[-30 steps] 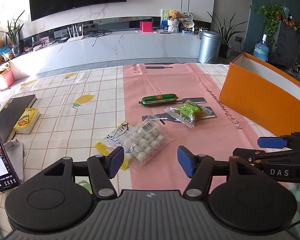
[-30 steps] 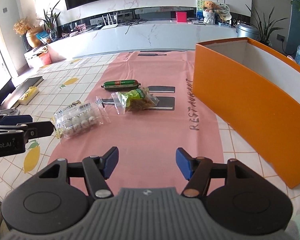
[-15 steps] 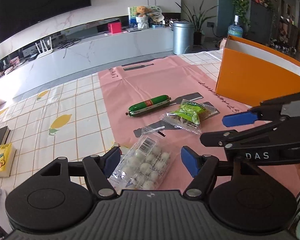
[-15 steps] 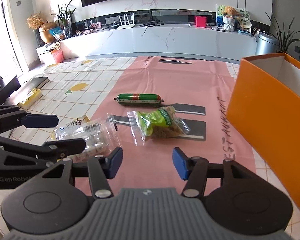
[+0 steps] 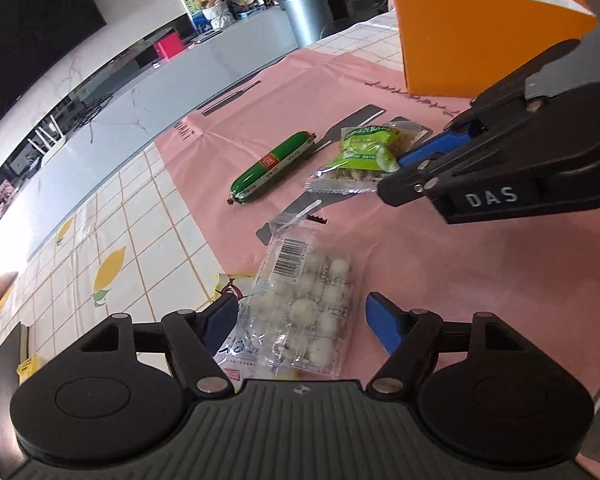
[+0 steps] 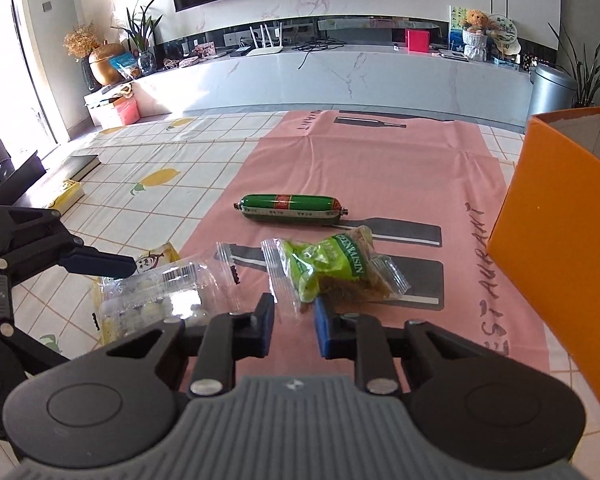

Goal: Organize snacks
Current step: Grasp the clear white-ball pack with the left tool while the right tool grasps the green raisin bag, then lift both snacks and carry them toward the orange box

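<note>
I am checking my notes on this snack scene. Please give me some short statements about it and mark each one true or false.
1. The green sausage lies on the pink mat. True.
2. The orange box lies tipped on its side. False: it stands upright, open at the top.
3. The right gripper has its fingers closed on the edge of the green raisin packet. True.
4. The left gripper is shut. False: it is open, with the clear bag of white balls between its fingers.

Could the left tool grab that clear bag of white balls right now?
Probably yes: the left tool stands open with the clear bag of white balls already lying between its blue fingers, nothing covering it.
</note>
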`<state>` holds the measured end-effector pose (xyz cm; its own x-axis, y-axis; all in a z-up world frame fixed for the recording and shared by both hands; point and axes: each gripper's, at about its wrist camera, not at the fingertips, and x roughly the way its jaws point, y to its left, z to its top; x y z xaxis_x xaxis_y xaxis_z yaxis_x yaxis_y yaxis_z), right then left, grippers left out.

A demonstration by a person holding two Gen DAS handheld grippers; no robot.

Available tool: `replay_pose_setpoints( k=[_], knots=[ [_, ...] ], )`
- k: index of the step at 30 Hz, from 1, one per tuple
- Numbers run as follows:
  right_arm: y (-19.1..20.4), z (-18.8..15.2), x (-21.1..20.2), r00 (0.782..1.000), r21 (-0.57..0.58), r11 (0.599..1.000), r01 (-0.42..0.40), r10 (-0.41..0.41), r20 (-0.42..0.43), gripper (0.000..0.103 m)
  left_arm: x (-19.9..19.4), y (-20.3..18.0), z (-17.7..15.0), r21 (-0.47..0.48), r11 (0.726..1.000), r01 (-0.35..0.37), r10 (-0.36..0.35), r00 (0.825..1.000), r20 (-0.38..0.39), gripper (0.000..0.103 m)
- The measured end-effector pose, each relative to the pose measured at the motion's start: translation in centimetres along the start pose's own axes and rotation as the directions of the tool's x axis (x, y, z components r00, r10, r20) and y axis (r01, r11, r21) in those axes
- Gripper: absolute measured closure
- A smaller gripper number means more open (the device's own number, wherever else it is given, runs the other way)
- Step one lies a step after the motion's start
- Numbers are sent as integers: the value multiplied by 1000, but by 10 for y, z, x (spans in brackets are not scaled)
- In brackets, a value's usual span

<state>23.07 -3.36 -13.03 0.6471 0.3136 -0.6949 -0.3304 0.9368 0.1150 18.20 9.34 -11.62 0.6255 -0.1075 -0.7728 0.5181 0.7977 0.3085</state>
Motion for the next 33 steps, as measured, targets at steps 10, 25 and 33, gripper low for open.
replay_pose_setpoints(
  k=[10,25,33],
  knots=[
    [-19,-29,-46,997,2,999,-51,51,-53,91,-14,-19,5,-298,954,-33,8,996,-85,33],
    [-46,-84,-112,995,91,995,-35,44,-93,69,-43,-63,-6,-515,857,-15,-43,994,-101,28],
    [-79,-74,-101,999,389,921,-39,39,9,59,-39,-57,0,-505,862,-40,16,999,-51,22]
  ],
)
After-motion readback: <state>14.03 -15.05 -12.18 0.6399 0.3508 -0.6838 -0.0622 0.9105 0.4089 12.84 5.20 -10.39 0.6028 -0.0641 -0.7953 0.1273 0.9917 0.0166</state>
